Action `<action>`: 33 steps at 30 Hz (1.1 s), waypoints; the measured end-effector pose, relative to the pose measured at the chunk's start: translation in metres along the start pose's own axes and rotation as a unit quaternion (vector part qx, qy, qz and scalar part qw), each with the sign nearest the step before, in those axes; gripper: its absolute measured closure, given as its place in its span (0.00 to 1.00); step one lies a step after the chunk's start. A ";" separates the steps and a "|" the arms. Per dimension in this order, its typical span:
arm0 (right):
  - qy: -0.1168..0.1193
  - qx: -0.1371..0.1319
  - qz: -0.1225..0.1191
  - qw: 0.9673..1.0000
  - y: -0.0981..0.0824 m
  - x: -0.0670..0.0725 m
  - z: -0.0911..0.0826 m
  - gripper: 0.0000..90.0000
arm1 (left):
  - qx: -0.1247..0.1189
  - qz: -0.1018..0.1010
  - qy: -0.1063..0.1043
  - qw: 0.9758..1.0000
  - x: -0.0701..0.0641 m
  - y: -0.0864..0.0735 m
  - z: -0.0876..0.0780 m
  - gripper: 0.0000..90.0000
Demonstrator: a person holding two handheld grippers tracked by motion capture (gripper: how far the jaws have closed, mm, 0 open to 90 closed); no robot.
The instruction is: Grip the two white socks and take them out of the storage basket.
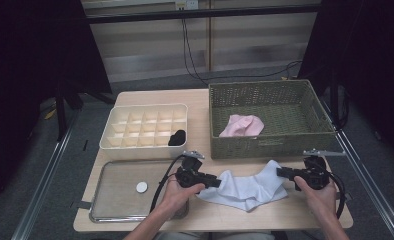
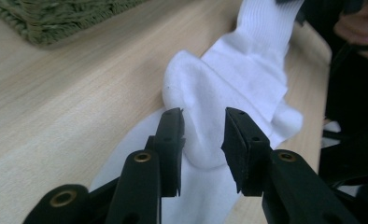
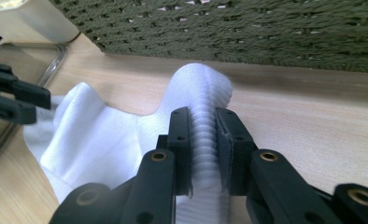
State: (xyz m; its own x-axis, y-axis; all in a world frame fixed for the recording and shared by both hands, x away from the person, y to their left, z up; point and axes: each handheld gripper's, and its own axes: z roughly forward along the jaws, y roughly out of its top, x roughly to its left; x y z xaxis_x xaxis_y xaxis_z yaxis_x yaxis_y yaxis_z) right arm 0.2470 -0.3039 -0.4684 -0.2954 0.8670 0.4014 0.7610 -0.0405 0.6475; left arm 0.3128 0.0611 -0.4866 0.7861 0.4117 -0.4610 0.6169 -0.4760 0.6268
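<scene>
A white sock lies flat on the wooden table in front of the basket. My left gripper reaches its left end. In the left gripper view the jaws stand apart on either side of the sock's rounded toe, and I see no firm pinch. My right gripper is at the sock's right end. In the right gripper view its jaws are shut on the ribbed cuff, which bunches up between the pads.
A green woven basket holding a pink cloth stands just behind the sock. A white divided box with a black item sits at the back left. A metal tray with a small white disc lies front left.
</scene>
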 end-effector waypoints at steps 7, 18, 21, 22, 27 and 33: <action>0.009 0.002 0.000 1.000 -0.001 -0.001 0.001 0.86 | -0.006 -0.005 -0.008 1.000 0.006 0.000 0.005 0.80; 0.015 0.001 0.004 1.000 0.000 -0.002 0.001 0.86 | 0.007 0.000 -0.007 1.000 0.004 0.000 0.010 0.98; 0.016 -0.002 0.005 1.000 0.000 -0.002 -0.001 0.86 | -0.008 -0.008 -0.016 1.000 0.004 0.002 0.001 0.98; 0.015 -0.003 0.008 1.000 0.000 -0.002 -0.003 0.86 | -0.011 -0.009 -0.022 1.000 0.003 0.003 -0.002 0.98; 0.018 -0.012 0.007 1.000 0.001 0.003 -0.012 0.87 | -0.040 -0.021 -0.043 0.998 0.000 0.002 -0.032 0.98; 0.021 -0.006 0.001 1.000 -0.001 0.023 -0.020 0.88 | -0.049 -0.026 -0.036 0.998 0.007 -0.008 -0.062 0.98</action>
State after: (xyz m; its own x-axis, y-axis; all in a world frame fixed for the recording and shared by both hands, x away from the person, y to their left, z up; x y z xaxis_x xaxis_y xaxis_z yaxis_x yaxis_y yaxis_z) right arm 0.2280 -0.2938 -0.4465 -0.3189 0.8449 0.4295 0.7544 -0.0480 0.6546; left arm 0.3106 0.1162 -0.4558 0.7560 0.3750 -0.5366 0.6530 -0.3752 0.6579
